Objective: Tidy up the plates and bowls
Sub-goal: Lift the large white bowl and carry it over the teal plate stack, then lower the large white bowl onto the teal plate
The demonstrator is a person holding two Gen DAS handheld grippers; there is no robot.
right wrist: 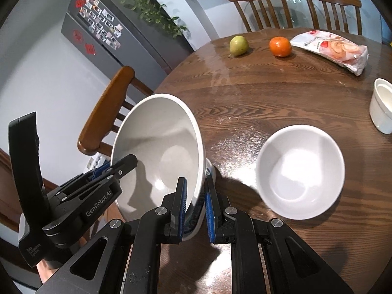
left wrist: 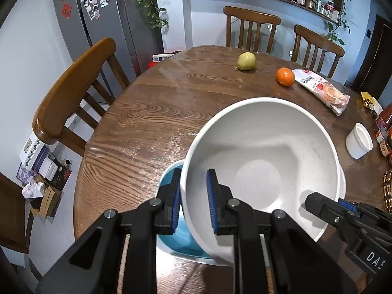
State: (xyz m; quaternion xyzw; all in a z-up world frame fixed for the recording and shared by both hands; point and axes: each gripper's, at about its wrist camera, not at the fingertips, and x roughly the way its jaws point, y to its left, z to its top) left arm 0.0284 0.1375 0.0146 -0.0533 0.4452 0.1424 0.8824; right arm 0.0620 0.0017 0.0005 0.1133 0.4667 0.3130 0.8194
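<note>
A large white speckled bowl [left wrist: 264, 152] is held over the wooden table [left wrist: 147, 122], tilted in the right wrist view [right wrist: 156, 132]. My left gripper [left wrist: 193, 174] is shut on its left rim, one pad inside and one outside. My right gripper [right wrist: 195, 181] is shut on the opposite rim and also shows in the left wrist view [left wrist: 325, 201]. The left gripper [right wrist: 117, 164] appears at the bowl's far side in the right wrist view. A blue dish with a white rim [left wrist: 178, 240] lies partly hidden under the bowl. A smaller white bowl [right wrist: 301, 171] sits upright on the table to the right.
A white cup [left wrist: 359, 140] stands near the table's right edge. A pear [left wrist: 246, 61], an orange [left wrist: 285, 76] and a snack packet [left wrist: 321, 90] lie at the far side. Wooden chairs [left wrist: 73, 90] ring the table, and boxes sit on the floor at left.
</note>
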